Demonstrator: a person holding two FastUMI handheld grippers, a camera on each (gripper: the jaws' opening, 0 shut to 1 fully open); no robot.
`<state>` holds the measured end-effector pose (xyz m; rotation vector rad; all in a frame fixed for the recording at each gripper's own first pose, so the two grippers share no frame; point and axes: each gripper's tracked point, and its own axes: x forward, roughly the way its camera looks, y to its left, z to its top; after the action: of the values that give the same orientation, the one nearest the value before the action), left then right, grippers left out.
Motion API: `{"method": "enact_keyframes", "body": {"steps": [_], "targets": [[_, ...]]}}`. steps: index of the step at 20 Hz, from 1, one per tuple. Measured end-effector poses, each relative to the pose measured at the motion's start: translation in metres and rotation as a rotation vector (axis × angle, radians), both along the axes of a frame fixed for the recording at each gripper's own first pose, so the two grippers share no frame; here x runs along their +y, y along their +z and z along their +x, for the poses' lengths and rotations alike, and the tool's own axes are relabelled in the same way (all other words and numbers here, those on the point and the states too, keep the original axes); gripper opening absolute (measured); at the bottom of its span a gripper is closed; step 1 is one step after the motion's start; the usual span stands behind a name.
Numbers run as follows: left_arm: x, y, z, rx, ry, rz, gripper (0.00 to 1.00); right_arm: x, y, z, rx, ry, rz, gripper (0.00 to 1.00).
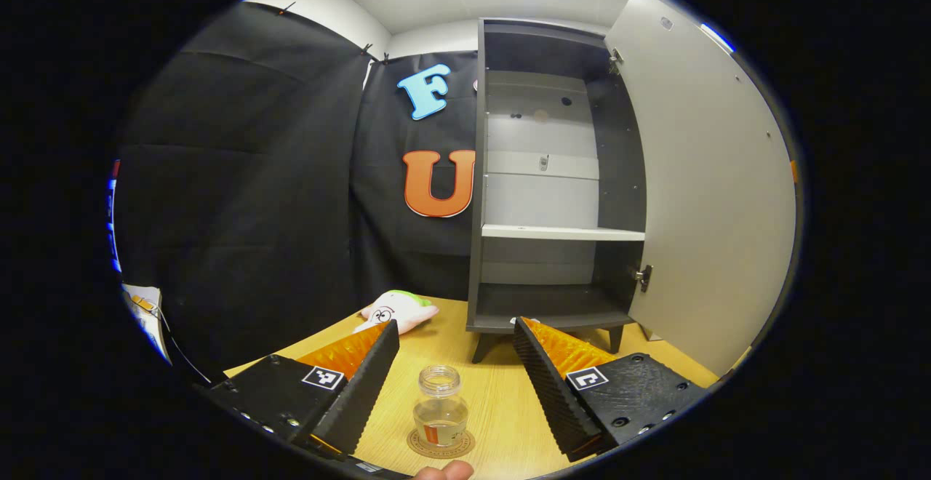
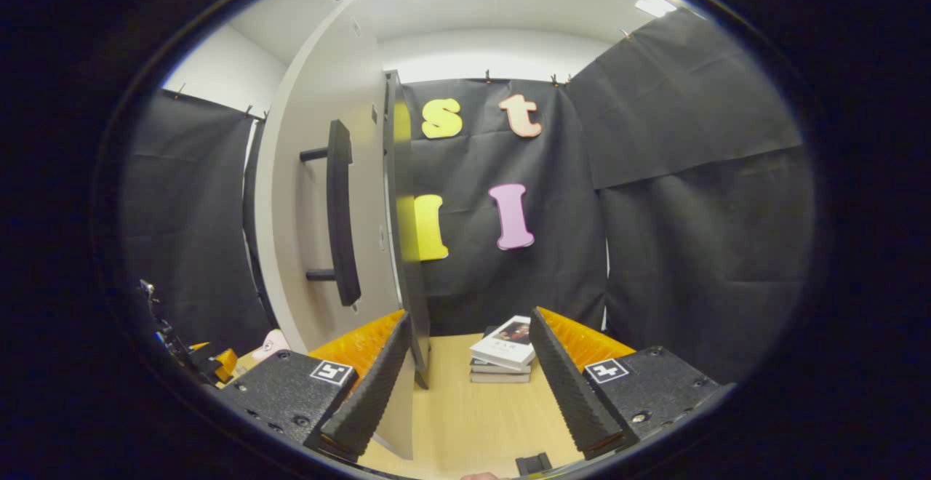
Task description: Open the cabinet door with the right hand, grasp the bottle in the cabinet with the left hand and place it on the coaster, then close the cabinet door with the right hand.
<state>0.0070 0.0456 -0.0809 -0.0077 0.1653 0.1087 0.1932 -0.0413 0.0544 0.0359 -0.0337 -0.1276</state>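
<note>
Glass, clear and lidless, the one bottle (image 1: 440,407) stands upright on the single round coaster (image 1: 441,444) near the front edge of the tabletop (image 1: 502,400), well out of the cabinet (image 1: 553,182). The left gripper (image 1: 457,364) is spread wide, its fingers either side of the bottle and not touching it, so I judge the placing done and the release made. The cabinet door (image 1: 702,174) stands swung fully open; both shelves look bare. In the right gripper view the right gripper (image 2: 471,378) is also wide and holds nothing, with the door's edge just beside its left finger and the one long handle (image 2: 340,211) above. What remains is closing: the right gripper must push the door or take the handle and swing it to. One stack of books (image 2: 503,353) lies behind, one soft toy (image 1: 398,310) by the cabinet.
</note>
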Motion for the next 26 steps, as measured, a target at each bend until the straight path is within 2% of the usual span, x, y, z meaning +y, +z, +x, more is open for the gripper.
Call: {"method": "enact_keyframes", "body": {"steps": [1, 4, 5, 7, 9, 10, 11, 13, 14, 15, 16, 17, 18, 22, 26], "targets": [[-0.001, 0.009, -0.005, -0.004, -0.001, 0.006, 0.95, 0.0, 0.007, 0.003, -0.013, 0.004, -0.012, 0.98], [-0.004, 0.03, -0.006, -0.016, 0.004, 0.01, 0.95, 0.002, 0.029, 0.01, -0.051, 0.011, -0.036, 1.0], [-0.006, 0.038, -0.008, -0.028, -0.001, 0.001, 0.95, 0.006, 0.033, 0.011, -0.064, 0.022, -0.03, 0.98], [-0.007, 0.048, -0.009, -0.046, -0.002, 0.0, 0.95, 0.017, 0.039, 0.014, -0.094, 0.059, -0.003, 1.0], [-0.009, 0.049, -0.009, -0.051, -0.001, 0.01, 0.95, 0.02, 0.043, 0.015, -0.102, 0.08, 0.0, 0.97], [-0.01, 0.05, -0.009, -0.052, -0.005, 0.016, 0.95, 0.021, 0.043, 0.017, -0.096, 0.092, -0.006, 1.0], [-0.011, 0.05, -0.009, -0.049, -0.008, 0.017, 0.95, 0.024, 0.044, 0.018, -0.093, 0.107, -0.013, 0.96], [-0.013, 0.052, -0.009, -0.053, -0.015, 0.017, 0.95, 0.028, 0.044, 0.019, -0.085, 0.124, -0.032, 0.98], [-0.013, 0.052, -0.009, -0.055, -0.013, 0.018, 0.95, 0.027, 0.046, 0.019, -0.089, 0.119, -0.05, 0.92], [-0.015, 0.051, -0.009, -0.055, -0.01, 0.017, 0.95, 0.029, 0.048, 0.018, -0.086, 0.113, -0.074, 0.96], [-0.017, 0.049, -0.008, -0.054, -0.01, 0.014, 0.95, 0.031, 0.049, 0.016, -0.091, 0.111, -0.089, 0.96], [-0.019, 0.047, -0.009, -0.054, -0.013, 0.01, 0.95, 0.034, 0.047, 0.018, -0.086, 0.116, -0.105, 0.89], [-0.02, 0.047, -0.009, -0.054, -0.017, 0.008, 0.95, 0.039, 0.047, 0.018, -0.092, 0.13, -0.11, 0.96], [-0.019, 0.048, -0.012, -0.061, -0.029, 0.027, 0.95, 0.065, 0.045, 0.02, -0.082, 0.204, -0.101, 0.96], [-0.018, 0.05, -0.012, -0.073, -0.054, 0.055, 0.95, 0.1, 0.045, 0.023, -0.064, 0.282, -0.137, 0.96]]}}
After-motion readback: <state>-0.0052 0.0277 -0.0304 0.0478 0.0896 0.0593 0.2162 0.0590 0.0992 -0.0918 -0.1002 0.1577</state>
